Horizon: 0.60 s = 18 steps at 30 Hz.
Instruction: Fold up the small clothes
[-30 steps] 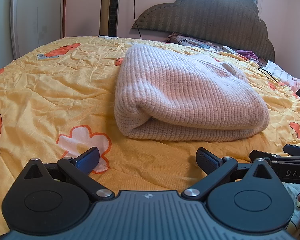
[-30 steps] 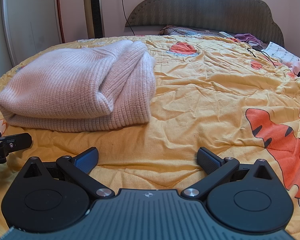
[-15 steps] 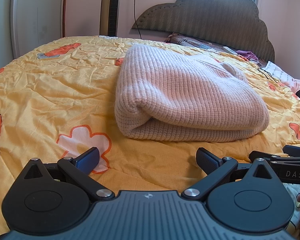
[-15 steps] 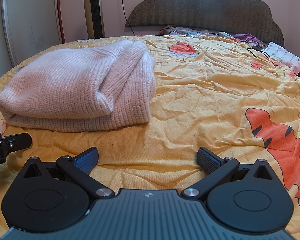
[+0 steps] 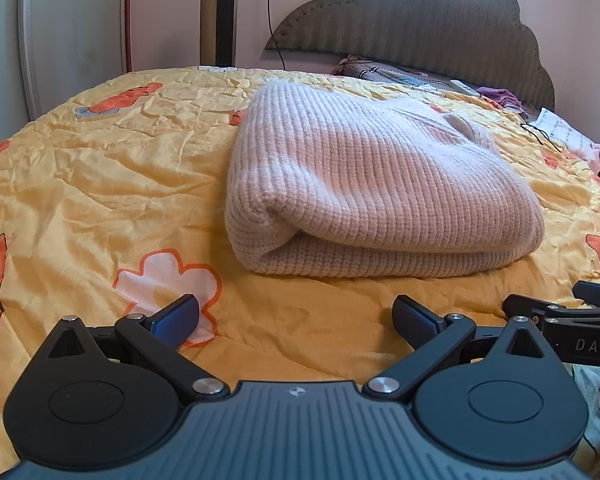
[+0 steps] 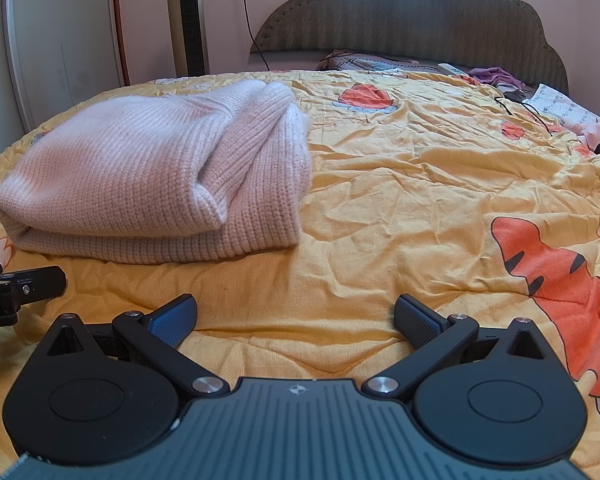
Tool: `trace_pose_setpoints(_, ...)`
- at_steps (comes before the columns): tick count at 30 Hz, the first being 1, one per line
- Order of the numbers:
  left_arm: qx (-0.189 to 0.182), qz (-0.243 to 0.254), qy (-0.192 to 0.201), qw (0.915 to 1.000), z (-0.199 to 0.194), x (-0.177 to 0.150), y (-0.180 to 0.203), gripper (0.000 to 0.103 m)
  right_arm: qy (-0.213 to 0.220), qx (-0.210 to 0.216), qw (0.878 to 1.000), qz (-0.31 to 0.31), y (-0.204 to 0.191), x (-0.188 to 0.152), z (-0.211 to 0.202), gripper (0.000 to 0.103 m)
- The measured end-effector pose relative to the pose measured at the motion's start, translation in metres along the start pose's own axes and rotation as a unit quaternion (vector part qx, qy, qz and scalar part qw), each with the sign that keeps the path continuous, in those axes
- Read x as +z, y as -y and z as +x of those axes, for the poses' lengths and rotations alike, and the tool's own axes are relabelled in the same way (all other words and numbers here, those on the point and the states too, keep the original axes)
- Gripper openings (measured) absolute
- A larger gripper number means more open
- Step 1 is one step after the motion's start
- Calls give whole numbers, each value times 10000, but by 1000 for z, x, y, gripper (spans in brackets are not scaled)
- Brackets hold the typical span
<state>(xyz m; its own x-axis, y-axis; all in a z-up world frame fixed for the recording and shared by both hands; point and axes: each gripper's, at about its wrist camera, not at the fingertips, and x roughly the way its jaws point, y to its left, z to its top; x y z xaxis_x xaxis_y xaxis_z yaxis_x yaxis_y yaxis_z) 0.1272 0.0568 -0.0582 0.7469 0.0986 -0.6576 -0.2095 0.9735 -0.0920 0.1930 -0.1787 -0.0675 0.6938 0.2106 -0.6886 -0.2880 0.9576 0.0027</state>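
Note:
A pale pink knitted sweater (image 5: 372, 188) lies folded into a thick bundle on the yellow bedspread (image 5: 100, 184). It also shows in the right wrist view (image 6: 152, 176), at the left. My left gripper (image 5: 296, 316) is open and empty, low over the bedspread just in front of the sweater. My right gripper (image 6: 296, 316) is open and empty, in front of the sweater and to its right. Each gripper shows at the edge of the other's view: the right gripper (image 5: 560, 320) and the left gripper (image 6: 16, 288).
A grey padded headboard (image 5: 420, 32) stands at the far end of the bed, with pillows, small clothes and a cable (image 6: 516, 104) near it. A tower fan (image 6: 186, 16) and a white cupboard (image 6: 60, 40) stand by the wall at the far left.

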Motion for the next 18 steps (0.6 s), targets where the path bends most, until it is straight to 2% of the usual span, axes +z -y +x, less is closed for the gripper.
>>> trace_pose_setpoints(4,-223,-268,56,9994,-6,-2,-8,103,-1,2,10000,0,0,0,0,103)
trace_pose_setpoints(13,-38,40,-46,10000,-2,-2,2,103,1,1,10000,0,0,0,0,103)
trace_pose_setpoints(18,-77,-7,-60,10000,-3,-1,1,103,-3,3,10000,-1,1,0,0,103)
